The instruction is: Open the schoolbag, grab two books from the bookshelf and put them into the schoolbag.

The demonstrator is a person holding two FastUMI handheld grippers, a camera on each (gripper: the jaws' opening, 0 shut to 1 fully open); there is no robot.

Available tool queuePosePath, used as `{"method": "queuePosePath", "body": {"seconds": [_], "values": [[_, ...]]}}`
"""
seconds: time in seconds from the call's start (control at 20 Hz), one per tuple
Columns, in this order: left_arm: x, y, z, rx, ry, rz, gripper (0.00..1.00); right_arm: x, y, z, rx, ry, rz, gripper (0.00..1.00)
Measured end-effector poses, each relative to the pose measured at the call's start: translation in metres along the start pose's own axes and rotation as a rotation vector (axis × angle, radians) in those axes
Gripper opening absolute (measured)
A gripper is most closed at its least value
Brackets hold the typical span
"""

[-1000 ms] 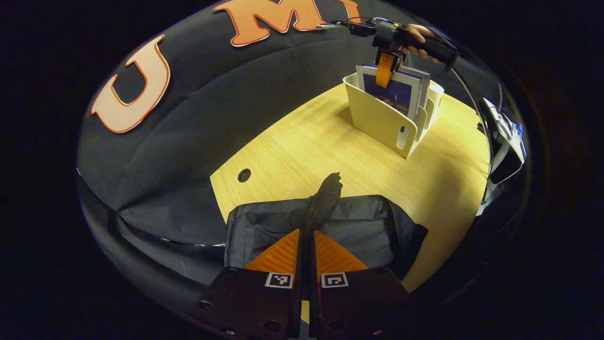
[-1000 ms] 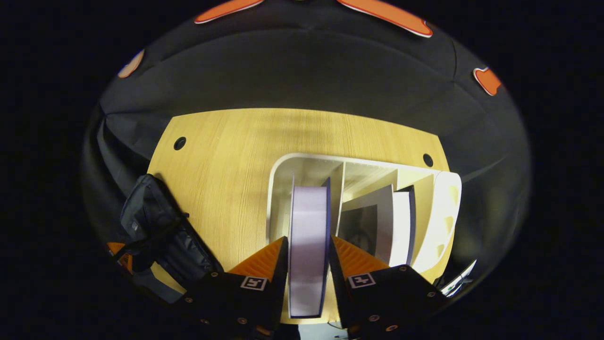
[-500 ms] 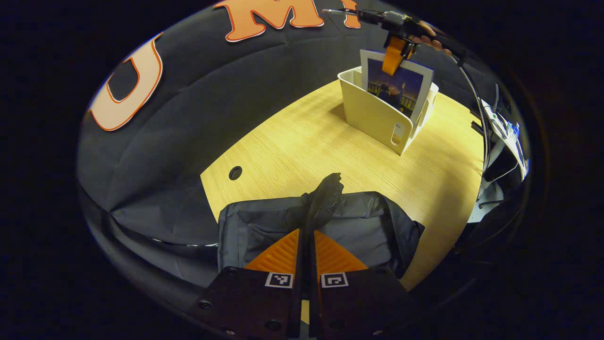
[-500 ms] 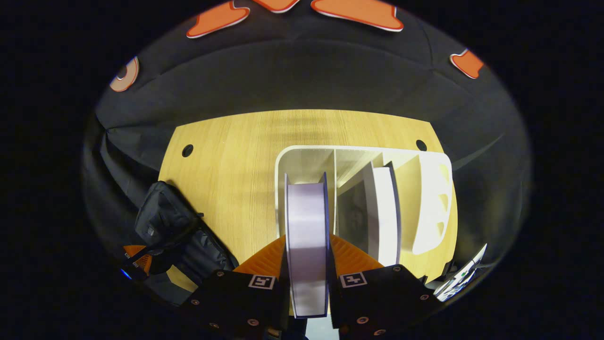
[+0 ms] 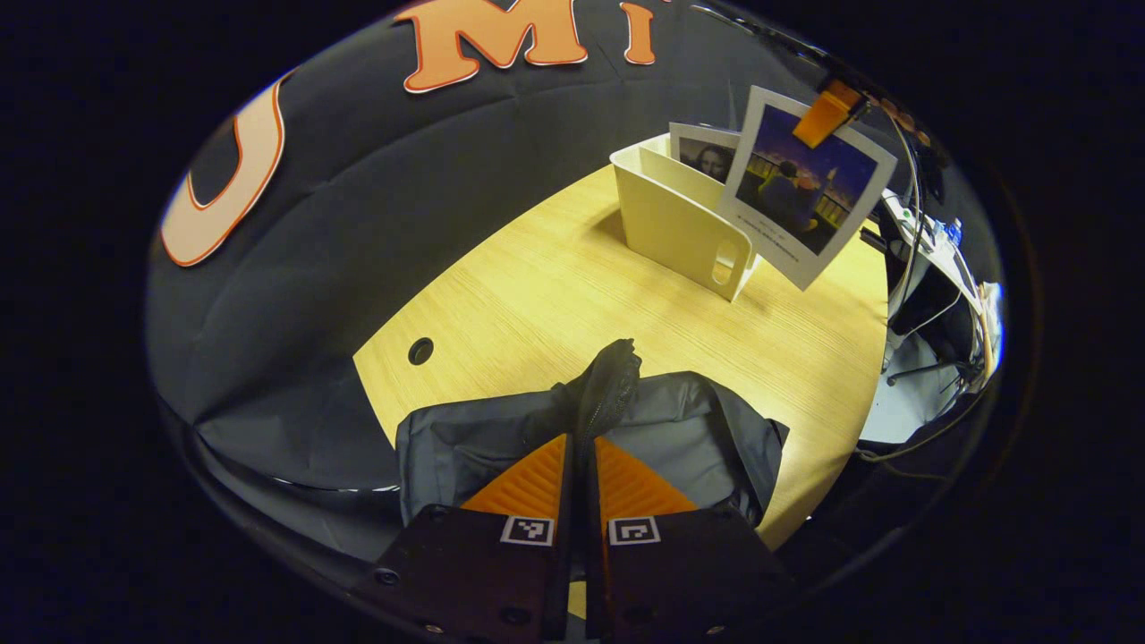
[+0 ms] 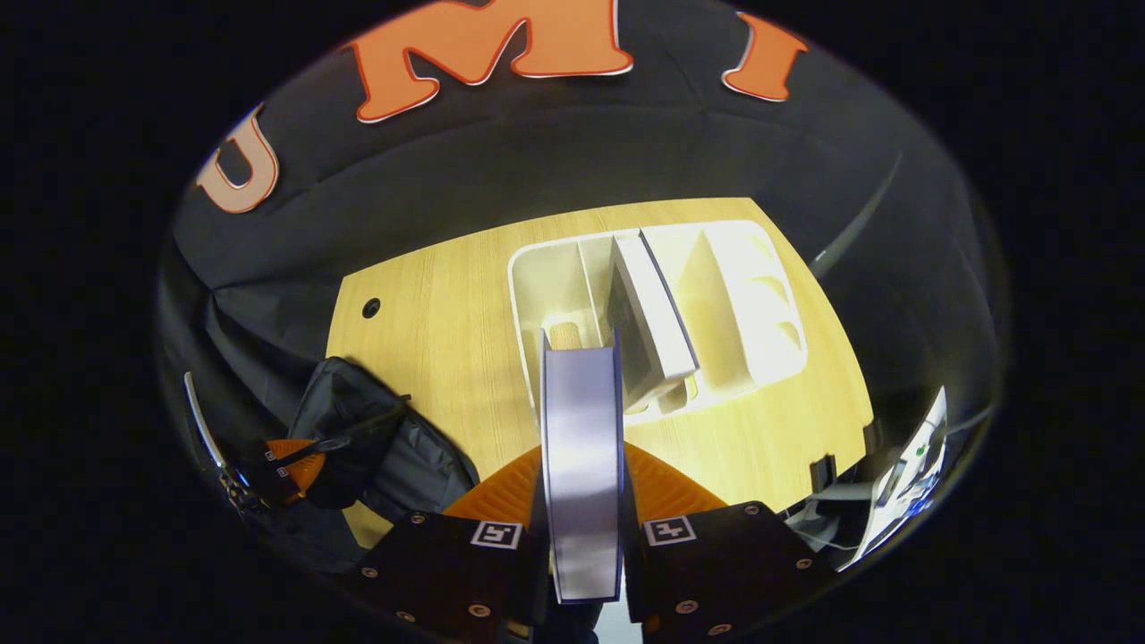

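Observation:
My right gripper (image 6: 581,458) is shut on a book (image 6: 581,429), seen edge-on, held in the air above the table in front of the white bookshelf (image 6: 742,295). In the left gripper view that book (image 5: 805,201) hangs tilted, clear of the bookshelf (image 5: 671,224), pinched at its top by the right gripper (image 5: 827,105). A second book (image 5: 705,156) stands in the shelf, also seen as the second book (image 6: 653,313). My left gripper (image 5: 581,438) is shut on the zippered rim (image 5: 613,380) of the grey schoolbag (image 5: 698,438), holding it up. The schoolbag (image 6: 394,447) lies at the table's left end.
The wooden table (image 5: 537,295) has a round cable hole (image 5: 419,351) near its left edge and open surface between bag and shelf. Cables and equipment (image 5: 939,259) sit past the table's right edge.
My right gripper has lifted the book up out of the bookshelf and swung it clear to the near side. My left gripper has kept its hold on the bag's rim.

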State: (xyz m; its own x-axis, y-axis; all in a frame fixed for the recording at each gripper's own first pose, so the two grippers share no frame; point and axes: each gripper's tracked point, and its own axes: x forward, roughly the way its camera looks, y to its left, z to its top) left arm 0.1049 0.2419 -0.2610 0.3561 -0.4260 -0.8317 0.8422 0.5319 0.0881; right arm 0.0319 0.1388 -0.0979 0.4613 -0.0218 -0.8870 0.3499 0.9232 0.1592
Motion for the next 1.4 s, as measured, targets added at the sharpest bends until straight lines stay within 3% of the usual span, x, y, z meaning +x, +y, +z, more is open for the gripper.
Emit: {"method": "queuePosePath", "body": {"seconds": [0.2,0.65,1.1,1.4], "values": [[-0.002,-0.007,0.004,-0.008,-0.017,-0.038,0.08,-0.025,-0.001,-0.033,0.076,-0.03,0.055,0.35],[-0.012,-0.001,0.015,-0.048,-0.04,-0.043,0.06,-0.019,0.072,-0.096,0.249,-0.025,0.415,0.34],[-0.022,-0.005,0.02,-0.063,-0.052,-0.046,0.05,0.033,0.167,-0.112,0.404,-0.002,0.69,0.33],[-0.031,-0.018,0.033,-0.079,-0.09,-0.055,0.05,0.092,0.207,-0.137,0.481,-0.009,0.759,0.33]]}}
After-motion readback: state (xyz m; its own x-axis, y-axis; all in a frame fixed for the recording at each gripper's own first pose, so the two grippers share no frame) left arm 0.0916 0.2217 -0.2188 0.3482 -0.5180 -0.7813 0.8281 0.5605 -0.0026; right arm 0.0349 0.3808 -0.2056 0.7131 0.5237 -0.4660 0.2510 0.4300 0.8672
